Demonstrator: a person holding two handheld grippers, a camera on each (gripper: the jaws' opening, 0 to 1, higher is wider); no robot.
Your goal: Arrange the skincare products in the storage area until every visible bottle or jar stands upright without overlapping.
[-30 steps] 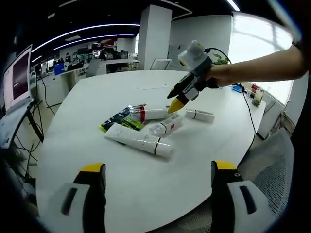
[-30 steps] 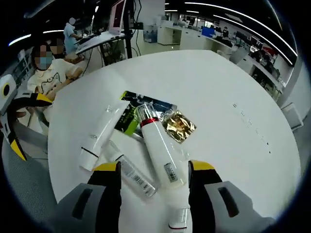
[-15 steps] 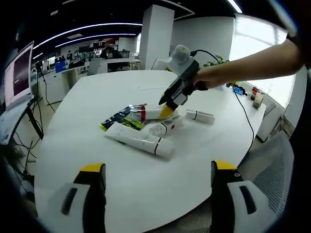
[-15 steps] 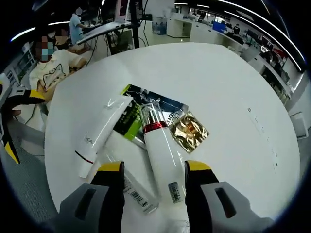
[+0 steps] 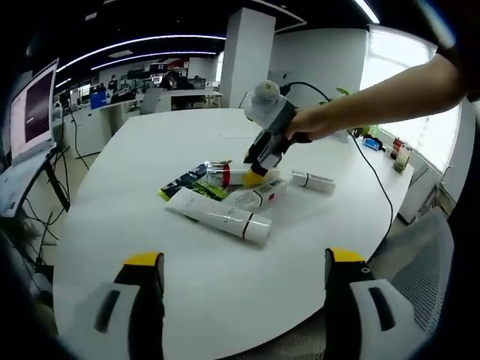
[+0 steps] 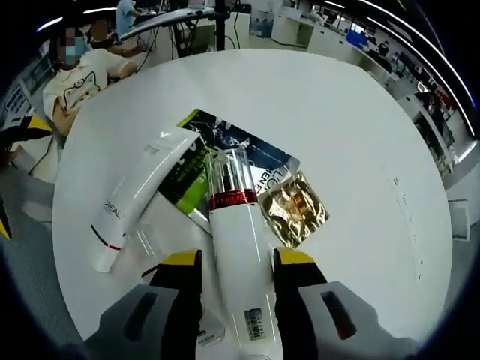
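Note:
A white bottle (image 6: pixel 238 247) with a red band and clear cap lies flat on the round white table (image 6: pixel 360 112). My right gripper (image 6: pixel 238 258) has its jaws against the bottle's two sides, shut on its lower body. In the left gripper view that gripper (image 5: pixel 255 174) is down on the same bottle (image 5: pixel 225 177). A long white tube (image 5: pixel 219 218), a small clear bottle (image 5: pixel 259 197) and a short white tube (image 5: pixel 311 181) lie flat around it. Green and black sachets (image 6: pixel 247 154) and a gold sachet (image 6: pixel 296 210) lie under or beside the bottle. My left gripper (image 5: pixel 244 259) hangs open over the near table edge, holding nothing.
A person (image 6: pixel 75 86) sits at the table's rim, which lies to the left in the right gripper view. A monitor (image 5: pixel 30 112) stands off the table. A black cable (image 5: pixel 379 169) runs across the table past the short tube. Bare tabletop (image 5: pixel 225 292) lies between the products and my left gripper.
My right gripper has moved down along the white bottle and its jaws have drawn in to the bottle's sides. My left gripper has stayed put and open.

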